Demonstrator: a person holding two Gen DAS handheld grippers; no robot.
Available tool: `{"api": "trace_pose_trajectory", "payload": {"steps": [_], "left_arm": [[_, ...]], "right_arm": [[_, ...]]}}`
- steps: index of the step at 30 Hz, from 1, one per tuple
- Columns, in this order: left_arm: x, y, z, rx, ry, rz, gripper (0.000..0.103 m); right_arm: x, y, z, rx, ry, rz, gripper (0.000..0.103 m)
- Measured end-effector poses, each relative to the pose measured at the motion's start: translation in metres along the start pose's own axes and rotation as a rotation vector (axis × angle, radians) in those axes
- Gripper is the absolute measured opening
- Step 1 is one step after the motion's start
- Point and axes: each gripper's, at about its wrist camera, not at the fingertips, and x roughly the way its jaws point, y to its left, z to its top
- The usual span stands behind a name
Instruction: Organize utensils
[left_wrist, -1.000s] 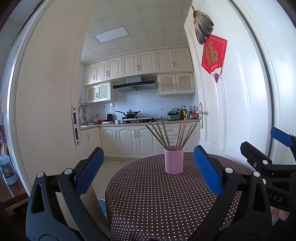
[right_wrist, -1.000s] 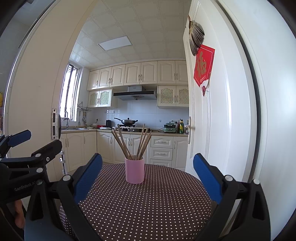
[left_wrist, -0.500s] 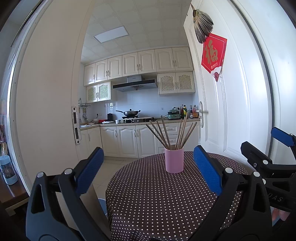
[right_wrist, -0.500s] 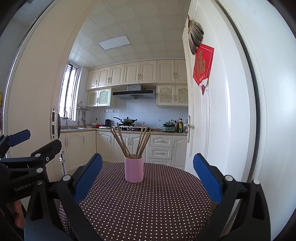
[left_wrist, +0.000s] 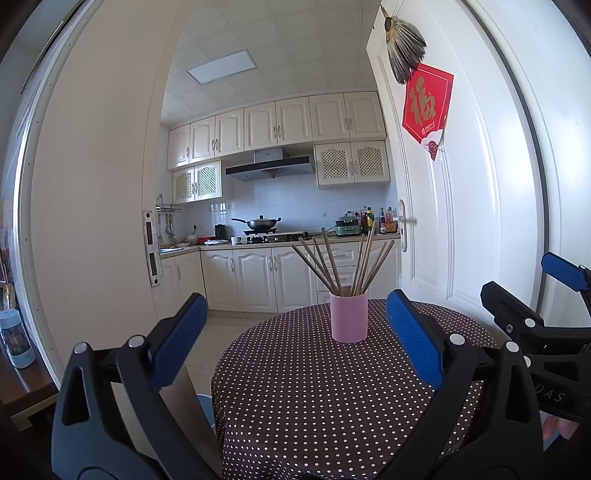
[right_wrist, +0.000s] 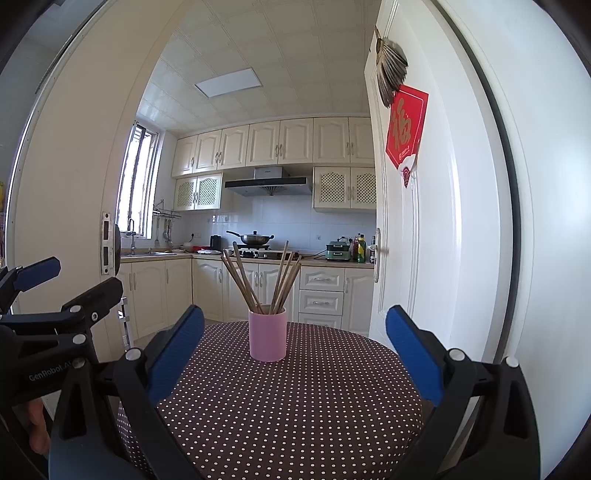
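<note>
Still nothing has shifted: both grippers' jaws gape wide, pink cup (left_wrist: 348, 317) untouched.

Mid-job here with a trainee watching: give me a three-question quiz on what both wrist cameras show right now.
1. True or false: the left gripper grips a chopstick.
2. What holds the brown wooden chopsticks? A) pink cylindrical cup B) glass jar C) metal tray
3. Fill in: the cup stands upright on the round table's brown ____-dotted tablecloth.

Key: 1 false, both it and the right gripper are open and empty; 2 A; 3 white.
</note>
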Motion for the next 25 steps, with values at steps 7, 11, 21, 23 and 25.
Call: {"api": "trace_pose_trajectory", "payload": {"steps": [7,11,21,23,25], "left_arm": [[0.015,-0.001,0.001,-0.001,0.021,0.002,0.096],[0.028,-0.002,0.001,0.001,0.033,0.002,0.096],[0.076,-0.009,0.001,0.035,0.082,0.002,0.096],[0.086,-0.011,0.0,0.035,0.099,0.004,0.096],[0.098,-0.011,-0.002,0.031,0.12,-0.004,0.096]], "right_arm": [[0.014,-0.001,0.0,0.0,0.017,0.012,0.095],[0.026,-0.002,0.0,-0.003,0.022,0.013,0.095],[0.077,-0.014,-0.006,0.042,0.1,0.058,0.095],[0.089,-0.017,-0.009,0.061,0.13,0.07,0.095],[0.1,-0.021,-0.012,0.076,0.155,0.082,0.095]]}}
